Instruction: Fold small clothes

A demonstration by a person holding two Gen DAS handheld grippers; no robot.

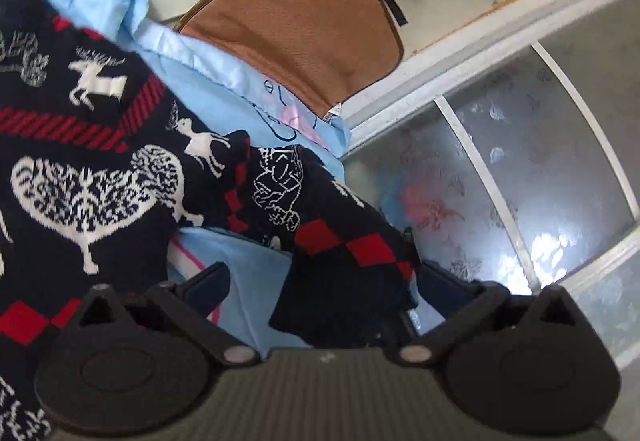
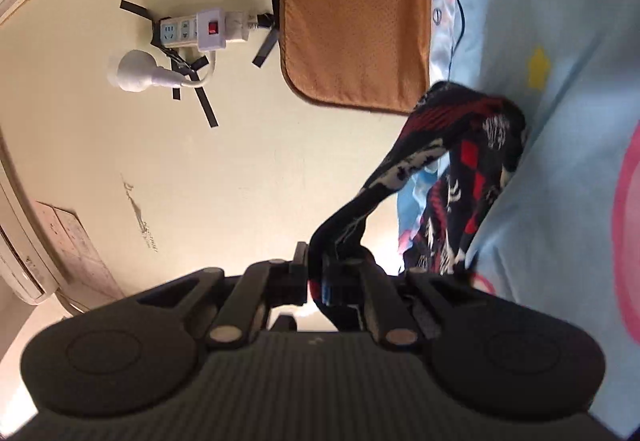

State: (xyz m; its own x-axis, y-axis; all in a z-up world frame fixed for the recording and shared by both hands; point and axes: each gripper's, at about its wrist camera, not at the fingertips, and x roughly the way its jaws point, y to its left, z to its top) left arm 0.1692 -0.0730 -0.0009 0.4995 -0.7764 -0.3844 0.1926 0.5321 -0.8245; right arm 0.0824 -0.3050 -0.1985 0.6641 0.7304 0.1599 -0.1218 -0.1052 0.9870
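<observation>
Fuzzy knit sweater (image 1: 100, 161), smooth cotton sheet (image 2: 560, 161), frosted glass (image 1: 540, 169)

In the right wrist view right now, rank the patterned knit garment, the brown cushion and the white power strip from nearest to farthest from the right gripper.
1. Patterned knit garment: pinched in the right gripper, trailing up to the right.
2. Brown cushion: beyond the garment, top centre.
3. White power strip: on the wall, upper left, farthest.

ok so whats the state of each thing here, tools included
left tool: open, sweater cloth between its fingers, not pinched
right tool: shut on sweater edge
sweater: unfolded, spread on the blue sheet, one end lifted
power strip: taped to the wall, plug in
white plug: hanging loose, unplugged
</observation>
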